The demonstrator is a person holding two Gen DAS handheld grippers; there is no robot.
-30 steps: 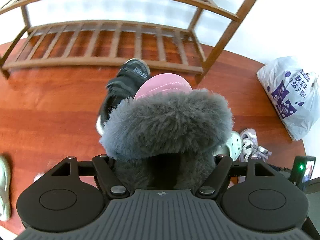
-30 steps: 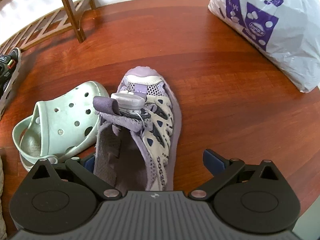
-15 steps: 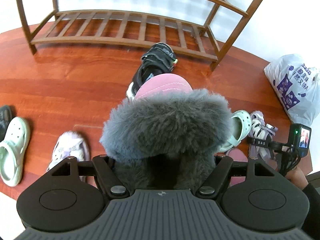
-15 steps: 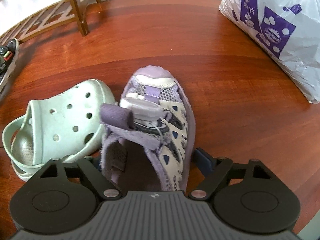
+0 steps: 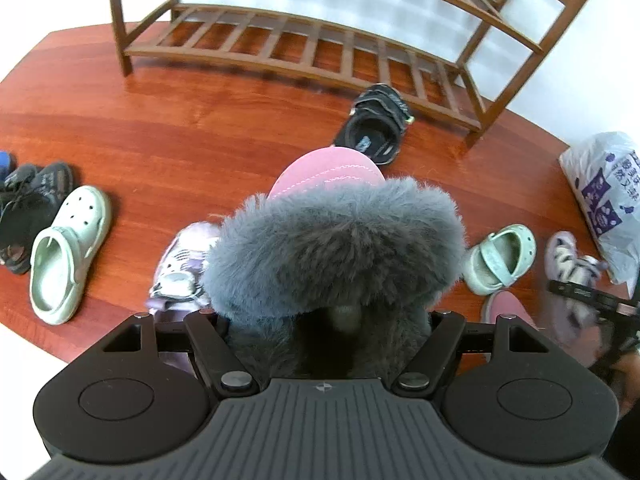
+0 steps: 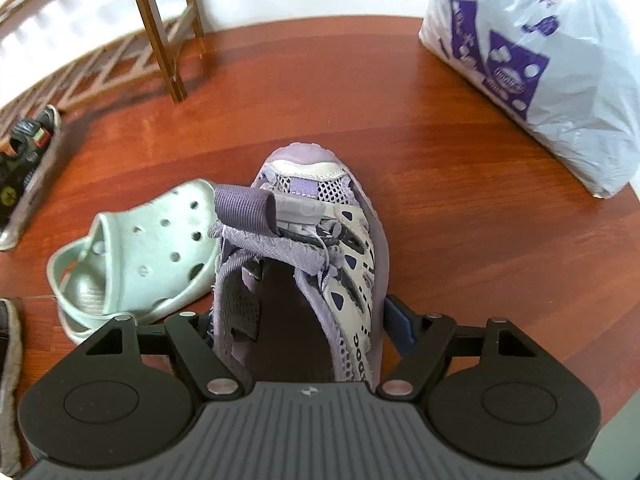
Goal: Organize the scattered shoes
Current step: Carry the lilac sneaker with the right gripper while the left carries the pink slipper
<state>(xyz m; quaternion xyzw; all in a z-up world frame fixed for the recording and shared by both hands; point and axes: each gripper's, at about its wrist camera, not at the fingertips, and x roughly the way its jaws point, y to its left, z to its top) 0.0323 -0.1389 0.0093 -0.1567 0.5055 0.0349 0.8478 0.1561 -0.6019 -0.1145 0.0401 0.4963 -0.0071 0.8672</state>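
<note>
Two grips: left gripper [image 5: 326, 320] fingers clamp furry pink boot [image 5: 336, 240]; right gripper [image 6: 298, 316] fingers closing around purple sandal [image 6: 320, 248]

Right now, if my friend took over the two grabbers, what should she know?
Left gripper: shut on the pink fur-lined boot, carried above the floor.
Right gripper: jaws closing around the purple mesh sneaker's heel.
On the floor: mint clog touching that sneaker, another mint clog, black sandal by the shoe rack, second purple sneaker, plastic bag.
Done: nothing is on the rack yet.
Left: shelve the boot and sneaker, then pair the rest.
</note>
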